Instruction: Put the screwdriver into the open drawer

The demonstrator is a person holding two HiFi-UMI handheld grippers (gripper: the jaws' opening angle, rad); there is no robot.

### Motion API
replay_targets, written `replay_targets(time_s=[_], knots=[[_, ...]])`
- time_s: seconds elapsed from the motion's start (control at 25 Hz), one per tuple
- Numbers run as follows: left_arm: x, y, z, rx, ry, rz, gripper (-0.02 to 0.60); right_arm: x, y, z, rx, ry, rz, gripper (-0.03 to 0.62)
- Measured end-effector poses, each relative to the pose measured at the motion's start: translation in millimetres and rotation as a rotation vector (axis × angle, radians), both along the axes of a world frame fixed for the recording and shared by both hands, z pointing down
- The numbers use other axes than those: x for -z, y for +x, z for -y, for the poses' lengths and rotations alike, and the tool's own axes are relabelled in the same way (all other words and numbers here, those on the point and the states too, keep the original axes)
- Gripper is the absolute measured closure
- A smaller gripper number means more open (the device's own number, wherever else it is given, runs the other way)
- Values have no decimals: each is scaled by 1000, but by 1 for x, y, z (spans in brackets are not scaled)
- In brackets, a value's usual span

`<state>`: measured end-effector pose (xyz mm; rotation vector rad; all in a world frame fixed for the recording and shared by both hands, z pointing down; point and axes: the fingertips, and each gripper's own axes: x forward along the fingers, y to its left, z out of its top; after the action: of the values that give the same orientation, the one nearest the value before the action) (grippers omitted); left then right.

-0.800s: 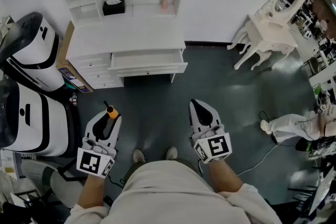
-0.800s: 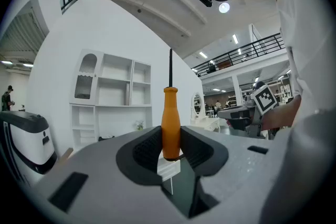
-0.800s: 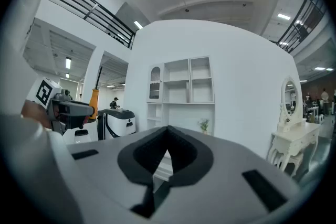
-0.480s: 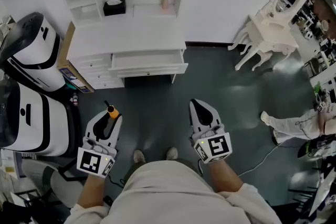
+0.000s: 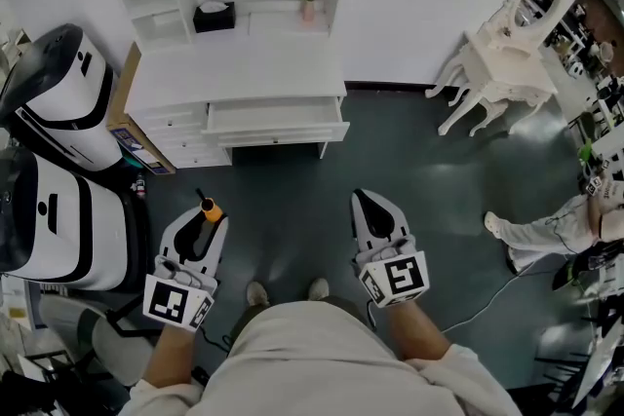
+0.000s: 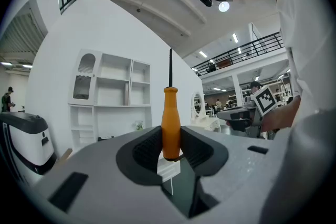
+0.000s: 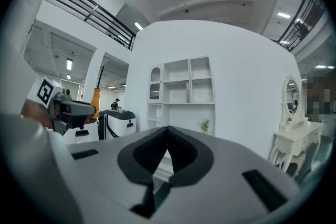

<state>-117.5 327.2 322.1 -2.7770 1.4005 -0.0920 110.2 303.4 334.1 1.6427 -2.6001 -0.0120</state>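
Orange handle front and centre: the left claw (image 5: 201,225) is clamped on the screwdriver (image 6: 170,126), pinching it low on the handle, with the dark shaft standing straight up and the claw held level. The right claw (image 5: 370,200) rides level alongside, its jaws pressed together with nothing between them. The person stands on the dark floor (image 5: 409,161), well back from the white desk (image 5: 234,71), and the open drawer (image 5: 278,133) juts out towards them, looking bare inside as far as I can tell. So the carry is the job now, I reckon: step in and bring the left claw over the drawer's front edge. Then tip the tool so it lies along the drawer rather than standing on end. With the grip that low, the tall shaft could swing, so a slow wrist is wise. Go low before letting go so it won't bounce or roll.
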Motion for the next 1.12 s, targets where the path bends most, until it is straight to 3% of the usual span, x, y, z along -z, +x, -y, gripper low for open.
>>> replay_targets(time_s=[0.52, 0.72, 1.12], knots=[[-8, 50, 17, 63, 6, 6, 472, -7, 36, 29, 105, 0, 4, 591], [-18, 48, 39, 63, -7, 5, 472, -15, 32, 52, 115, -12, -8, 591], [-30, 24, 133, -2, -11, -2, 472, -21, 11, 131, 35, -26, -15, 591]])
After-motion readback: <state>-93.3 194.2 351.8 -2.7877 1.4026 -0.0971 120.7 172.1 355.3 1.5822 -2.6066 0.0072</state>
